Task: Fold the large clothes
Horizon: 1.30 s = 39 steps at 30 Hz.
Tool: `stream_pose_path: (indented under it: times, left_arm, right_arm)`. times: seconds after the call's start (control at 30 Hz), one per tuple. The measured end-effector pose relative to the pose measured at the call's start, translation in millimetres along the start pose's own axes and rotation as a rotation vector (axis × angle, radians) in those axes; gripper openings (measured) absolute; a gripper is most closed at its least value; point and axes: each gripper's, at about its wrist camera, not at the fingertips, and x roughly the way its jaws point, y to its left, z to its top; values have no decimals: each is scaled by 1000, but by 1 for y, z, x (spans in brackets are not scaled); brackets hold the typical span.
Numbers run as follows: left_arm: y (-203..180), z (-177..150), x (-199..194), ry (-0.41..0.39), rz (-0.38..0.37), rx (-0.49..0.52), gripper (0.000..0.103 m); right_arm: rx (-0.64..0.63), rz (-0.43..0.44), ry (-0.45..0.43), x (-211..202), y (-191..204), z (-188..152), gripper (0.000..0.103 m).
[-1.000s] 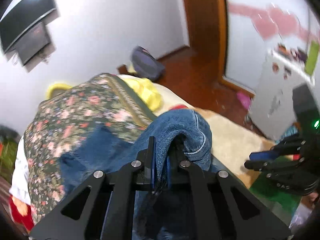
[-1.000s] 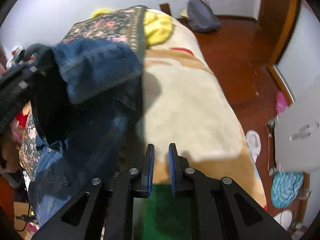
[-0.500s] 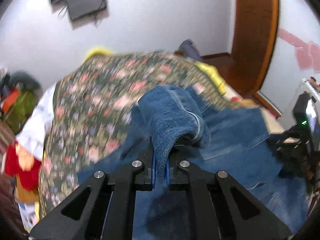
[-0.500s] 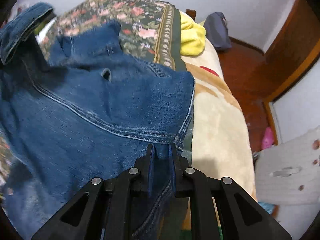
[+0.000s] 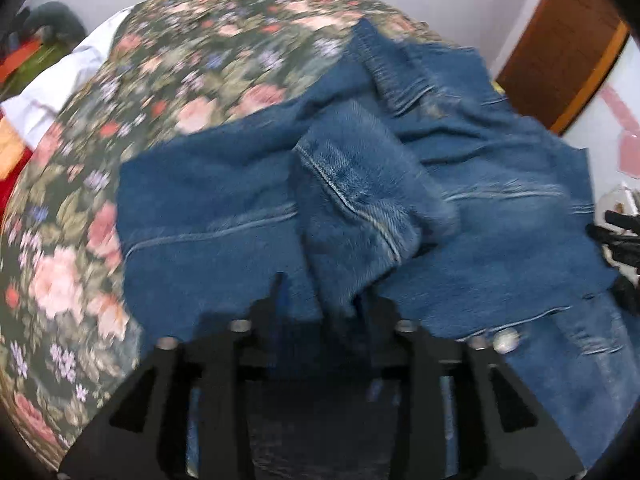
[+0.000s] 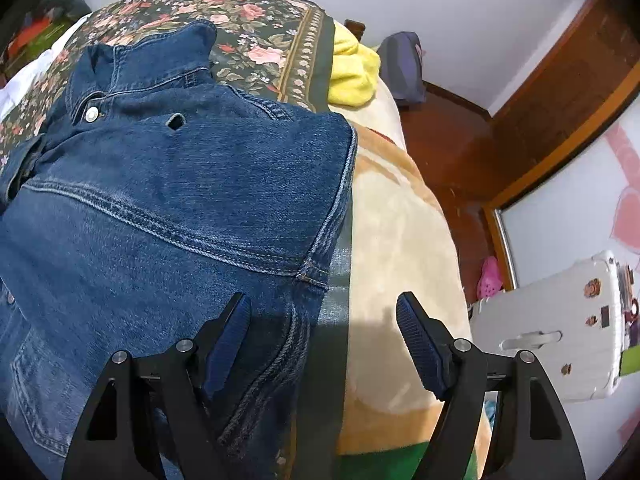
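You had the denim jacket (image 6: 168, 200) lying on the bed, over the floral bedspread (image 6: 260, 36), with its collar toward the far end and its long axis running from there down toward you. Your left gripper (image 5: 320, 312) was opening, a bunched fold of denim, probably a sleeve (image 5: 360, 208), still sitting loosely between its jaws, though blur hid whether the pads pressed on it. Your right gripper (image 6: 324, 340) was also opening, its jaws spread wide over the jacket's right side seam (image 6: 316, 276); the blue pads (image 6: 416, 340) touched nothing, the hem edge lying between them and the beige blanket (image 6: 400, 220) just beside to the right. The jacket's body lay mostly left of that gripper, so I judged your right hand nearer the side edge for the next fold, the left nearer the sleeve
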Motion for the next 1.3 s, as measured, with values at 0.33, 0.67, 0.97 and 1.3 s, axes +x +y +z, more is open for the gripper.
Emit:
stream_pose_path:
  times: [0.33, 0.67, 0.97, 1.3]
  left_arm:
    - [26, -6, -16, -13, -86, -81, 47]
    - [59, 20, -16, -20, -123, -249, 23]
    - [39, 37, -89, -258, 6, -128, 20]
    - [65, 3, -17, -14, 83, -119, 39]
  right_arm:
    - [29, 79, 22, 7, 6, 0, 73]
    - [113, 195, 43, -2, -12, -4, 73]
    - [136, 219, 0, -19, -20, 1, 73]
    - [149, 261, 6, -19, -16, 2, 73]
